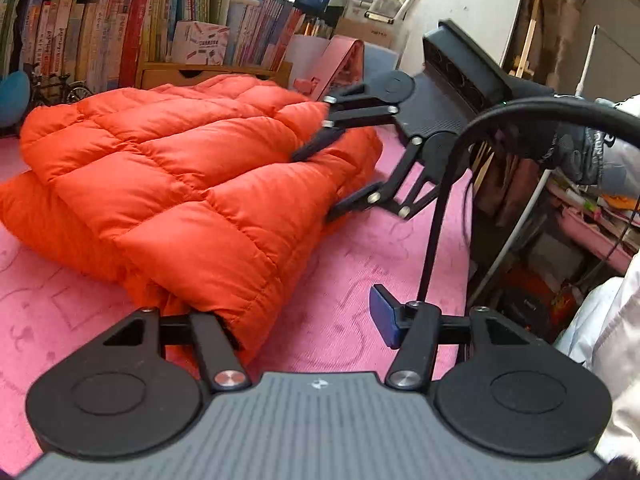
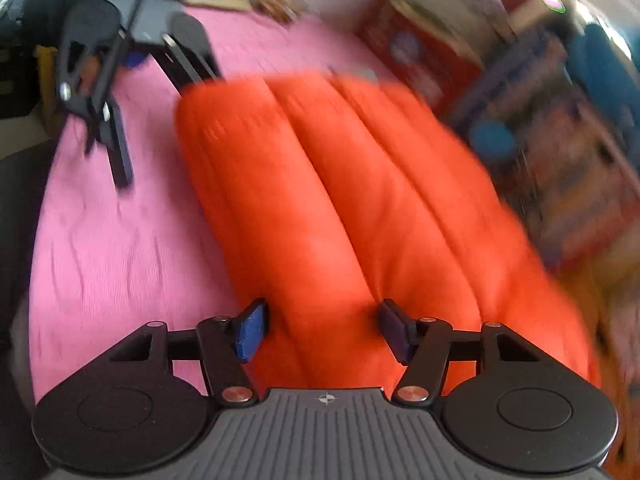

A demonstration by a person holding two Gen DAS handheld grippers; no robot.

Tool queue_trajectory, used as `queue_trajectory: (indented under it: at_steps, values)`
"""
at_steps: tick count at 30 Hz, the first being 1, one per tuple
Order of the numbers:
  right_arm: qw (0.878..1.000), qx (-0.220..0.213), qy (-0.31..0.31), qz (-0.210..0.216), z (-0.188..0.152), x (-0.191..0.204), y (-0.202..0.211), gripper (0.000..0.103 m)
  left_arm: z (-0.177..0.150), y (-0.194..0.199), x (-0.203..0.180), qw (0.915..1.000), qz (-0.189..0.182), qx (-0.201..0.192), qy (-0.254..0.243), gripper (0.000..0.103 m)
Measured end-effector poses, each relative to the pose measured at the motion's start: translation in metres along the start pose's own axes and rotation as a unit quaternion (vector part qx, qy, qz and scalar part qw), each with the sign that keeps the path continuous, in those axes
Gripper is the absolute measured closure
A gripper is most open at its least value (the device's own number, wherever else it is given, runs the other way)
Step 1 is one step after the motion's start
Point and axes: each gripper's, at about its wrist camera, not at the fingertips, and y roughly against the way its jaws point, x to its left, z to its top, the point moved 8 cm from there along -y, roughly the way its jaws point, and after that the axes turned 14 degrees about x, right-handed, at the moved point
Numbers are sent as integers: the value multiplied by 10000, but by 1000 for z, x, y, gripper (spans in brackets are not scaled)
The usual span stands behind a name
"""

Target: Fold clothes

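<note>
Left wrist view: orange quilted puffer jacket (image 1: 180, 184) lies doubled in layers on the pink cover (image 1: 340, 280), near corner right at the tool. Left gripper (image 1: 304, 332) stands wide; its right blue pad shows clear, its left finger is buried at the jacket's near corner, so whether it pinches cloth I cannot tell. Right gripper (image 1: 320, 180) sits at the jacket's far edge, jaws spread either side of the thick edge, seemingly not closed on it. Behind: bookshelf (image 1: 120, 28), a wooden drawer box (image 1: 200, 74) and a pink item (image 1: 340, 60) close to the jacket's back edge. A black cable (image 1: 440, 200) arcs over the cover between the tools; could snag.

Right wrist view (blurred): right gripper (image 2: 324, 330) wide, one puffy quilted column between its pads, the pads seemingly not squeezing it. Left gripper (image 2: 160, 112) at the far corner.

Handling, judged: light, soft, springy, slick shell; layers will puff up and slide. Best gripped at stitched seams or hem edges, not mid-baffle. The stacked layers fit a fold in progress or one nearly done.
</note>
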Motion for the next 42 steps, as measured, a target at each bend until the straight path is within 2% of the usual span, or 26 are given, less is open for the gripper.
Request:
queue_trajectory:
  at_steps: [1, 3, 5, 6, 7, 9, 11, 13, 16, 18, 19, 21, 23, 25, 26, 28, 31, 32, 35, 37, 40, 42]
  values:
    - [9998, 103, -166, 26, -13, -4, 1, 43, -1, -1, 0, 10000, 14, 30, 11, 46]
    - [9977, 4, -677, 44, -32, -15, 13, 43, -2, -2, 1, 9999, 43, 90, 34, 45]
    - [9880, -465, -1465, 161, -38, -27, 32, 37, -3, -3, 1, 9998, 71, 151, 57, 44]
    - [9784, -709, -1940, 75, -37, -35, 40, 32, -4, -3, 1, 9998, 85, 181, 68, 44]
    - [9657, -881, -2440, -45, -35, -41, 45, 32, -4, -4, 1, 9997, 109, 202, 72, 44]
    - [9278, -1171, -3538, -146, -29, -53, 45, 40, -4, -5, 0, 9996, 175, 227, 63, 41]
    - [8942, -1373, -4260, 15, -21, -53, 37, 54, -6, -4, -2, 9993, 255, 259, 56, 40]
    - [8625, -1307, -4888, -103, -17, -46, 22, 61, -8, -2, -3, 9989, 357, 294, 83, 40]
    - [8253, -942, -5550, -451, -32, -33, -1, 65, -14, 11, -2, 9973, 622, 326, 232, 40]
    - [8206, -711, -5634, -642, -37, -17, -12, 65, -24, 29, 0, 9948, 859, 301, 458, 34]
    - [8253, -600, -5553, -830, -35, -12, -14, 65, -31, 40, 1, 9927, 1017, 298, 571, 23]
    - [8255, -559, -5531, -980, -36, -4, -11, 65, -45, 67, 4, 9856, 1434, 314, 842, 21]
    - [8251, -631, -5520, -1030, -37, 2, -10, 65, -56, 95, 15, 9728, 1918, 335, 1254, 21]
    - [8245, -702, -5513, -1066, -38, 1, -10, 65, -53, 122, 27, 9579, 2339, 237, 1649, 21]
    - [8240, -736, -5512, -1083, -38, 1, -9, 65, -46, 135, 32, 9511, 2477, 102, 1844, 22]
    - [8213, -787, -5541, -1107, -36, 1, -11, 64, -13, 147, 34, 9458, 2496, -232, 2064, 22]
    - [8151, -869, -5623, -1095, -38, 6, -3, 62, 54, 139, 23, 9436, 2783, -390, 1753, 21]
    - [8147, -904, -5622, -1094, -39, 9, 0, 61, 66, 132, 19, 9462, 2782, -295, 1624, 19]
    - [8130, -1026, -5632, -1065, -44, 13, 4, 60, 72, 96, 2, 9609, 2476, 436, 1161, 19]
    - [8071, -1126, -5723, -913, -47, 10, 4, 60, 75, 73, -8, 9661, 2260, 921, 847, 20]
    - [7966, -1278, -5867, -697, -52, 7, 5, 59, 79, 40, -25, 9669, 1920, 1642, 369, 21]
    - [7953, -1342, -5878, -631, -52, 7, 4, 57, 81, 19, -35, 9627, 1684, 2116, 49, 16]
